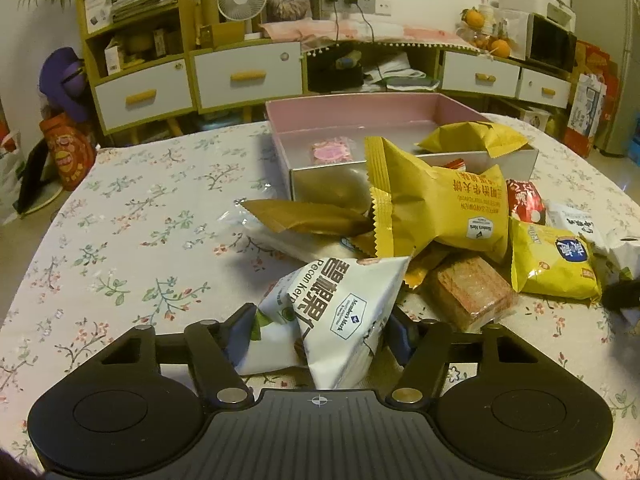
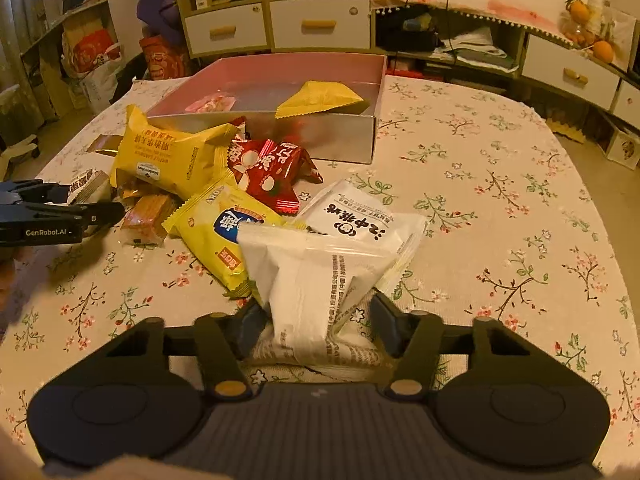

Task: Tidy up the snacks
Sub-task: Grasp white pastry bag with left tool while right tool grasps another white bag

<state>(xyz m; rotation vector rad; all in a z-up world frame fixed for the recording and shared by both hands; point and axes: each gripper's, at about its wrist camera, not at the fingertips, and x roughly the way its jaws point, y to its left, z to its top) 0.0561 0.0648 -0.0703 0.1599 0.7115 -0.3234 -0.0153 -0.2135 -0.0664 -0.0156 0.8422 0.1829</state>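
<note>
White pecan packet (image 1: 340,320) fills the left claw (image 1: 320,328); only the right view shows right claw (image 2: 316,320) gripping another white packet (image 2: 320,280).

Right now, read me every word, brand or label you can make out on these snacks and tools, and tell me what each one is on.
"Pecan Kern", cut off, and "Member's Mark": white pecan packet between the left tool's fingers.
"Member's Mark", upside down: big yellow sandwich packet.
"GenRobot.AI": side of the left tool, right wrist view.
"ARD", partly hidden: small yellow packet.
Chinese characters on the white packet in the right tool, red packets and yellow ones: not transcribed. Fine print: too small.
</note>
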